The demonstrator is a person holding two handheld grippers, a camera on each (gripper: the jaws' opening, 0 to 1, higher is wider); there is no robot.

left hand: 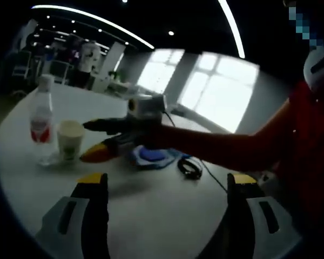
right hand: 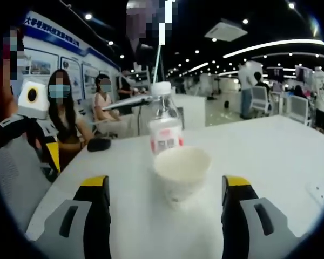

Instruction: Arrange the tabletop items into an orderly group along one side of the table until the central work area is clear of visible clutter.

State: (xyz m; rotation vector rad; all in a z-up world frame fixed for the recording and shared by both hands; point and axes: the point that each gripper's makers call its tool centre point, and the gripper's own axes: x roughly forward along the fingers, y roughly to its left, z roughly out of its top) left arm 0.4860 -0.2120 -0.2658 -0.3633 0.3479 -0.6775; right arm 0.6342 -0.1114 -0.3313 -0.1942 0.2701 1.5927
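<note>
Across the white table (left hand: 151, 216) the light from a bank of tall windows (left hand: 216, 86) falls soft and grey, and the surface reads pale and smooth, curving away at its far edge. Near that far edge stand a clear water bottle (left hand: 41, 121) with a white cap and a red-and-white label, and just beside it a white paper cup (left hand: 70, 140), upright and open-mouthed. Further along the table lie a blue, flattish item (left hand: 151, 156), too blurred to name, and a coil of black cable (left hand: 190, 167) with a thin lead running toward the near edge.

From the left gripper view, the left gripper (left hand: 167, 186) shows its two yellow-tipped jaws spread wide, hovering over bare tabletop with nothing between them. The right gripper (left hand: 100, 139) reaches in from the right on a red-sleeved arm (left hand: 232, 145), its black and yellow jaws held apart close to the cup; whether they touch it I cannot tell.

From the right gripper view, the right gripper's own jaws stand well apart low over the table, and the paper cup (right hand: 182, 167) sits between their line, a little ahead, with the water bottle (right hand: 164, 127) directly behind it. A small dark object (right hand: 99, 144) lies toward the table's left edge.

Beyond is an open office: strip lights (right hand: 270, 47) on a dark ceiling, a blue-and-white wall display (right hand: 54, 51), seated people (right hand: 65, 113) wearing masks, and others standing among desks and chairs.
</note>
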